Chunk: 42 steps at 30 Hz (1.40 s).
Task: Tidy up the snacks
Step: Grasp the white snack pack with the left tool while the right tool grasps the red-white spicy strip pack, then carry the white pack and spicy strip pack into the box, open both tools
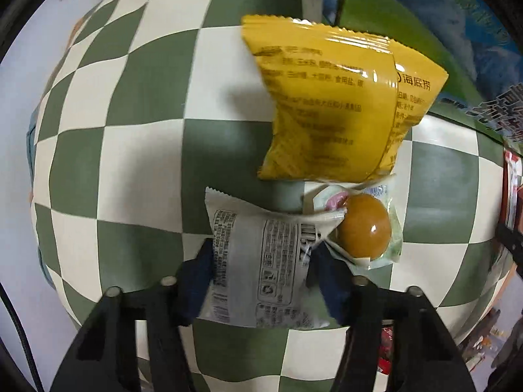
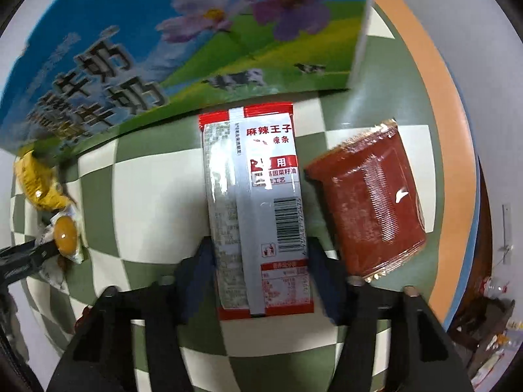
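In the left wrist view my left gripper [image 1: 261, 254] is shut on a grey-white snack packet [image 1: 261, 261], its blue pads pressing both sides. A clear pack with a brown egg [image 1: 364, 225] lies just right of it. A yellow snack bag [image 1: 336, 104] lies beyond. In the right wrist view my right gripper [image 2: 260, 251] is shut on a silver and red spicy strip packet [image 2: 258, 209]. A dark red snack pack [image 2: 369, 199] lies tilted to its right. The egg pack [image 2: 65, 232] and the yellow bag [image 2: 36, 183] show at far left.
All lies on a green and white checkered tablecloth [image 1: 130, 163]. A large printed milk carton box [image 2: 183, 39] stands behind the snacks; it also shows in the left wrist view [image 1: 425, 32]. The table's orange edge [image 2: 434, 98] runs at right.
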### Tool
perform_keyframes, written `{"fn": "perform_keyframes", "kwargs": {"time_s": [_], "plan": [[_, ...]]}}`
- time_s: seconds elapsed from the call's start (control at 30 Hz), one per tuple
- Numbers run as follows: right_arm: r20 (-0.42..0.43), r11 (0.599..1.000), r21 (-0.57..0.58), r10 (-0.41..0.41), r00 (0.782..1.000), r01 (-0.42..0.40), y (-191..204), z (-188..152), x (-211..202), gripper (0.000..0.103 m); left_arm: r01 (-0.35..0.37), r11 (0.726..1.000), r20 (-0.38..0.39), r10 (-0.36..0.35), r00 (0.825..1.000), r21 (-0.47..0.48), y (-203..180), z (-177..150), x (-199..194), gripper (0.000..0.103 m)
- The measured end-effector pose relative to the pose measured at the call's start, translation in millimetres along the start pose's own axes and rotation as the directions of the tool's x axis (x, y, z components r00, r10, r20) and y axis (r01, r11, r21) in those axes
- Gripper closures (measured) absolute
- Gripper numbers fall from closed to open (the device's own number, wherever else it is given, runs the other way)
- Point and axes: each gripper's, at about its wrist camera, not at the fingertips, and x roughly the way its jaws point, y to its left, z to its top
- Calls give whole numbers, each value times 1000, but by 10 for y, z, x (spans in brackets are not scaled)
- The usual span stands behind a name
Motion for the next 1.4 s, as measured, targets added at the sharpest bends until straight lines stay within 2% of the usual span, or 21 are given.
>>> {"fn": "perform_keyframes", "kwargs": {"time_s": [0.13, 0.27, 0.33, 0.47, 0.63, 0.7, 0.83, 1.07, 1.17, 1.23, 1.3, 1.37, 1.4], "plan": [[-41, 999, -30, 27, 999, -28, 73, -209, -18, 47, -3, 1000, -19, 3, 1000, -10, 29, -277, -9, 53], [-113, 995, -58, 69, 991, -76, 140, -495, -20, 47, 29, 999, -59, -31, 998, -33, 48, -569, 89, 51], [-137, 994, -42, 98, 986, -105, 136, -552, -1, 40, 68, 994, -95, -76, 993, -81, 95, -588, 222, 48], [-125, 992, 6, 123, 984, -124, 65, -513, 51, 39, 120, 979, -70, -133, 989, -167, 228, -532, 310, 47], [-91, 995, -31, 87, 992, -91, 135, -433, 41, 38, 114, 980, -46, -123, 991, -164, 251, -594, 276, 48], [-72, 996, -62, 59, 996, -63, 187, -429, 74, 39, 90, 983, -32, -96, 995, -161, 166, -585, 206, 51], [-41, 996, -80, 37, 998, -40, 325, -464, 66, 51, 48, 991, -17, -50, 999, -127, -65, -717, 45, 52], [-8, 991, -67, 116, 993, -117, 331, -419, -314, 56, 81, 996, 90, -79, 993, -25, -303, -667, -680, 52], [26, 981, -69, 182, 983, -179, 319, -395, -677, 56, 126, 992, 182, -129, 975, 26, -501, -554, -1219, 52], [60, 973, -72, 225, 972, -221, 338, -235, -912, 56, 167, 984, 233, -177, 956, 61, -562, -402, -1603, 52], [106, 963, -77, 267, 958, -259, 291, -58, -1179, 56, 209, 974, 257, -226, 940, 89, -563, -57, -1823, 52], [150, 955, -82, 294, 944, -284, 289, 187, -1434, 56, 268, 957, 284, -289, 914, 111, -771, 218, -2035, 52], [171, 951, -80, 307, 936, -297, 268, 306, -1540, 56, 279, 953, 289, -302, 908, 120, -852, 350, -2139, 52]]}}
